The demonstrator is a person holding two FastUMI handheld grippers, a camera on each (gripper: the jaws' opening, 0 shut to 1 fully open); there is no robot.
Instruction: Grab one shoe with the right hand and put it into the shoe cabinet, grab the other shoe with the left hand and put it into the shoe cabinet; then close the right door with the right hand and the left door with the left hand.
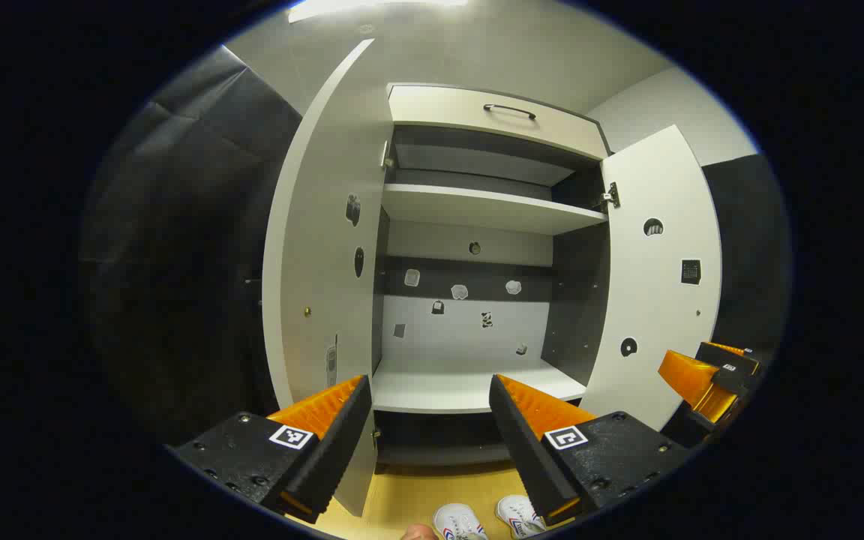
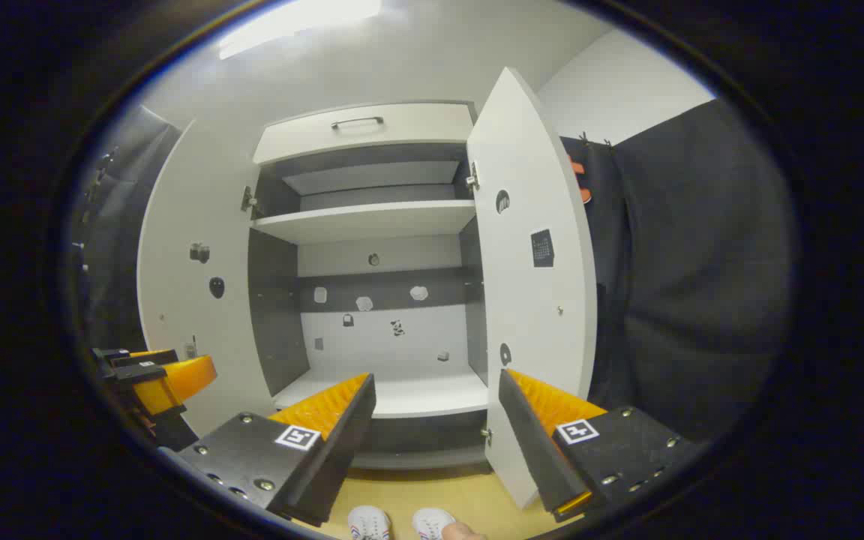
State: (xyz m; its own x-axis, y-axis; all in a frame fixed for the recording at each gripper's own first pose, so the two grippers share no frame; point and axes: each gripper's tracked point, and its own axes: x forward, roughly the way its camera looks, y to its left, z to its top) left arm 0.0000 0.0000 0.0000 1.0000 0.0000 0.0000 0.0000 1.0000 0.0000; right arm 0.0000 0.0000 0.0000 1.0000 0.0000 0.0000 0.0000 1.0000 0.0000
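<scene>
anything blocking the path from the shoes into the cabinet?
Nothing visible. Both doors, left door and right door, stand open, and the lower shelf is bare. The shoes sit on the floor in front of the cabinet, below both open hand-held grippers.

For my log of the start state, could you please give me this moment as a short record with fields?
cabinet: stands open, both doors swung out, drawer on top shut
left door: open
right door: open
lower shelf: bare, no shoe on it
upper shelf: bare
shoes: white pair on the yellow floor before the cabinet, left shoe, right shoe
left gripper: jaws apart, holding nothing
right gripper: jaws apart, holding nothing
task stage: neither shoe grabbed yet
</scene>
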